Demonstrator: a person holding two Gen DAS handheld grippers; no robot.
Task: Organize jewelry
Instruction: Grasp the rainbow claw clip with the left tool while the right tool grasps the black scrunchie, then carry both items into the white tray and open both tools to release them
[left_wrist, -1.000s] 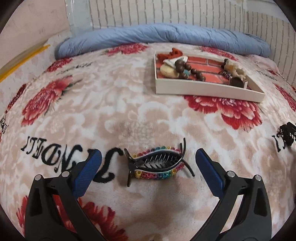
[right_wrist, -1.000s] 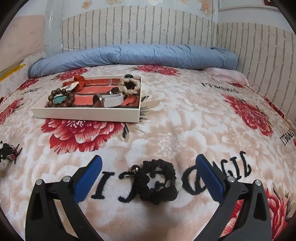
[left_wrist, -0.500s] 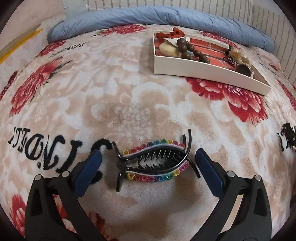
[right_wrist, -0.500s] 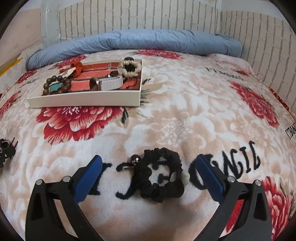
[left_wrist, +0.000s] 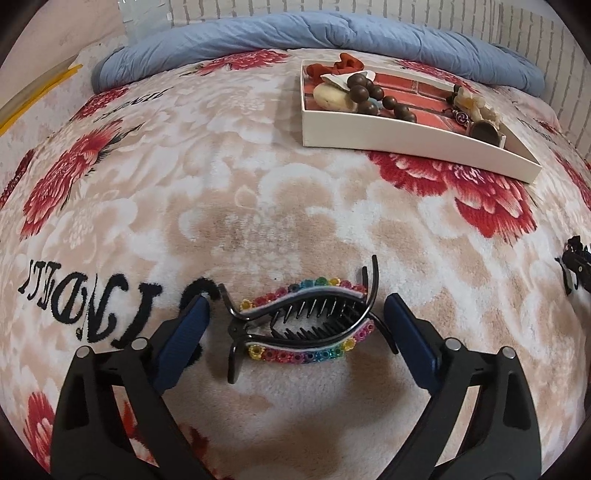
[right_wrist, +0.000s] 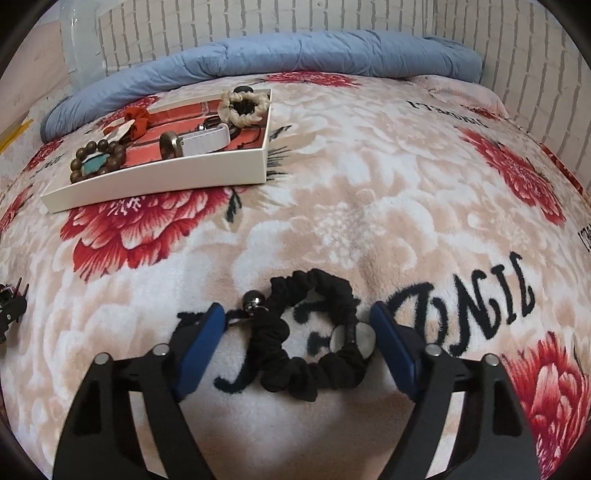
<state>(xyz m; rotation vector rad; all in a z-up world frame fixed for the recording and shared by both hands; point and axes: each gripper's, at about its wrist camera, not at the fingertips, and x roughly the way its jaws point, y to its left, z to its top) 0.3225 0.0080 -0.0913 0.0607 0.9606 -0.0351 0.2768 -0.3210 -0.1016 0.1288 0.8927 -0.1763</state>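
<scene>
A: Why do both grippers straddle their items on the blanket (left_wrist: 295, 206)?
B: To lift them into the tray (left_wrist: 406, 138): left gripper (left_wrist: 295, 325) closing round the hair claw (left_wrist: 306, 325), right gripper (right_wrist: 297, 332) closing round the black scrunchie (right_wrist: 310, 332), neither yet clamped

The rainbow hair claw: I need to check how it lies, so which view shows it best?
The left wrist view. The rainbow hair claw lies whole on the blanket between the closing left gripper, teeth and stones clear. The right wrist view shows only a dark sliver of it at its left edge.
</scene>
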